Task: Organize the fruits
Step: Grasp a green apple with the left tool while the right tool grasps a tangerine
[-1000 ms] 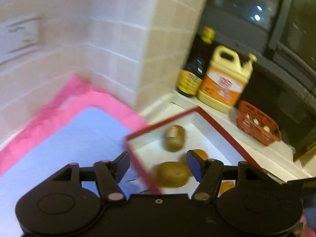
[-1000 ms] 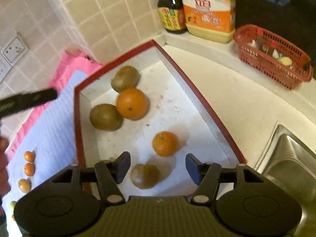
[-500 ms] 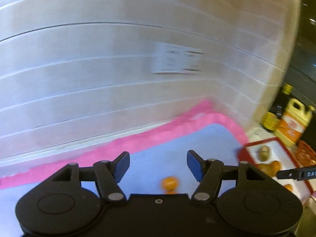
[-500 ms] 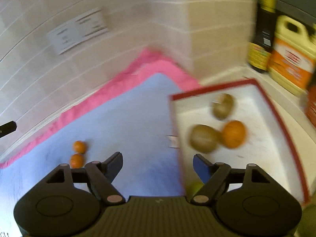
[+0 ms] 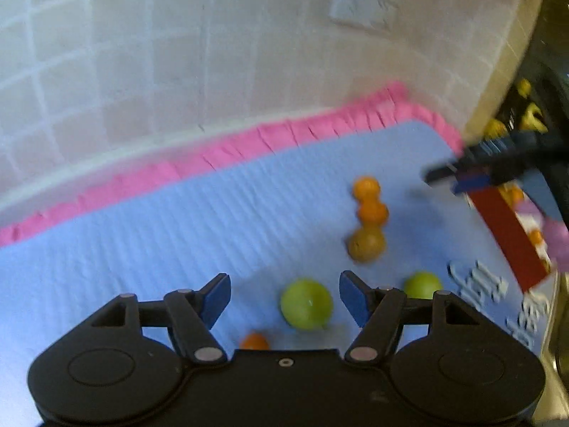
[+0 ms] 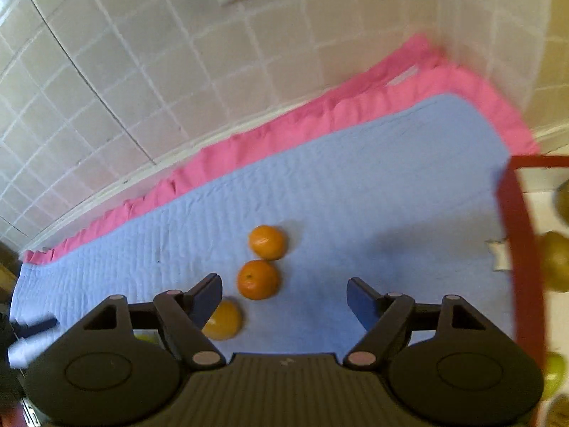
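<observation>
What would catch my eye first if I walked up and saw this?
Probably the small round orange fruits lined up on the quilted blue mat, with its bright pink cloth border against the tiled wall. Next, a round green fruit sits between the open black left gripper's fingers.

Blue mat [image 6: 355,185] w/ pink edge: 3 oranges [image 6: 258,279], 2 green fruits [image 5: 306,303], red-rimmed tray [image 6: 519,249] at right.
</observation>
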Demonstrator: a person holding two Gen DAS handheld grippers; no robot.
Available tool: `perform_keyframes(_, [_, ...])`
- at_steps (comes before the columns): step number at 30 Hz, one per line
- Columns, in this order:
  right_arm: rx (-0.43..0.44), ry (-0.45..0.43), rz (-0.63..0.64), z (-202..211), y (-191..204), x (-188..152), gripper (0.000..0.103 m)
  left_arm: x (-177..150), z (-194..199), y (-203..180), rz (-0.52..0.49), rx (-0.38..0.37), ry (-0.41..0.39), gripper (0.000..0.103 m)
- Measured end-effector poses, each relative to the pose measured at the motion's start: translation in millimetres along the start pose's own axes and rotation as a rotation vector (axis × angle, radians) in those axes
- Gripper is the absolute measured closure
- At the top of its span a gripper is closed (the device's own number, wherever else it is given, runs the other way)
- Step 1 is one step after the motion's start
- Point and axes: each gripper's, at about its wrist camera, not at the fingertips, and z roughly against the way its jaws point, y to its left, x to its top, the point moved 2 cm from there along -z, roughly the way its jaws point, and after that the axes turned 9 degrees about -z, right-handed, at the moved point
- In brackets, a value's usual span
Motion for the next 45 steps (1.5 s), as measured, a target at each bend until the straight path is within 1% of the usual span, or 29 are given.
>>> perform_keyframes(2, [0.003, 0.038, -0.02, -18.6, 3.3, 1.1, 0.024, -6.4, -11.5, -4.9, -0.019, -0.037, 0.024, 0.023])
perform_keyframes(5, [0.014, 0.07, -0.039, -38.5, 5.2, 1.3, 0.024, -10.3, -28.3, -4.6, -0.025, -0.074, 0.056, 0.023])
perform_keyframes(10, [-0.007, 0.106, -0.08, -66.9, 3.2, 3.2, 0.024, -11.6, -50.3, -4.7, -0.055, -0.137, 0.096, 0.023])
perform_keyframes(12, [-0.003, 0.12, -0.084, -74.7, 3.4, 0.8, 0.024, -12.7, -58.6, -7.5, -0.072, -0.135, 0.111, 0.023])
perform_keyframes(14, [-0.016, 0.126, -0.079, -82.1, 5.5, -1.5, 0.024, -14.4, -66.1, -9.5, -0.097, -0.116, 0.135, 0.023])
perform_keyframes(17, [-0.02, 0.133, -0.076, -91.4, 8.5, -3.8, 0.03, -15.0, -72.9, -13.3, -0.141, -0.079, 0.147, 0.023])
perform_keyframes(20, [-0.04, 0.144, -0.066, -102.1, 11.5, -5.7, 0.031, -13.5, -80.5, -15.5, -0.15, -0.084, 0.153, 0.023])
perform_keyframes(23, [-0.053, 0.141, -0.062, -108.1, 13.5, -6.8, 0.032, -13.6, -87.2, -18.7, -0.16, -0.073, 0.164, 0.023])
perform_keyframes(24, [-0.055, 0.137, -0.059, -108.3, 14.8, -7.0, 0.033, -13.8, -88.5, -19.7, -0.165, -0.069, 0.166, 0.025])
perform_keyframes(26, [-0.061, 0.131, -0.05, -108.2, 16.2, -7.0, 0.038, -13.6, -88.9, -20.6, -0.174, -0.057, 0.159, 0.033])
perform_keyframes(28, [-0.078, 0.134, -0.027, -109.4, 19.5, -7.8, 0.048, -13.9, -88.9, -19.4, -0.169, -0.047, 0.155, 0.037])
perform_keyframes(29, [-0.087, 0.131, -0.012, -109.5, 21.2, -8.5, 0.051, -13.4, -89.1, -19.2, -0.167, -0.048, 0.151, 0.042])
perform_keyframes(30, [-0.095, 0.128, 0.0, -109.1, 22.7, -9.3, 0.056, -13.7, -86.9, -19.1, -0.161, -0.054, 0.138, 0.045])
perform_keyframes(31, [-0.104, 0.12, 0.011, -108.6, 23.6, -10.0, 0.06, -14.1, -85.4, -19.6, -0.16, -0.052, 0.132, 0.045])
perform_keyframes(36, [-0.077, 0.096, -0.012, -95.5, 20.5, -14.6, 0.061, -15.6, -77.9, -23.7, -0.155, -0.02, 0.125, 0.046])
perform_keyframes(40, [-0.049, 0.052, -0.012, -63.5, 19.0, -17.2, 0.061, -4.0, -57.2, -30.3, -0.157, 0.007, 0.066, 0.046])
perform_keyframes(45, [-0.033, -0.03, -0.013, -12.4, 12.1, -13.0, 0.061, 23.7, -34.5, -49.2, -0.191, 0.024, -0.027, 0.046])
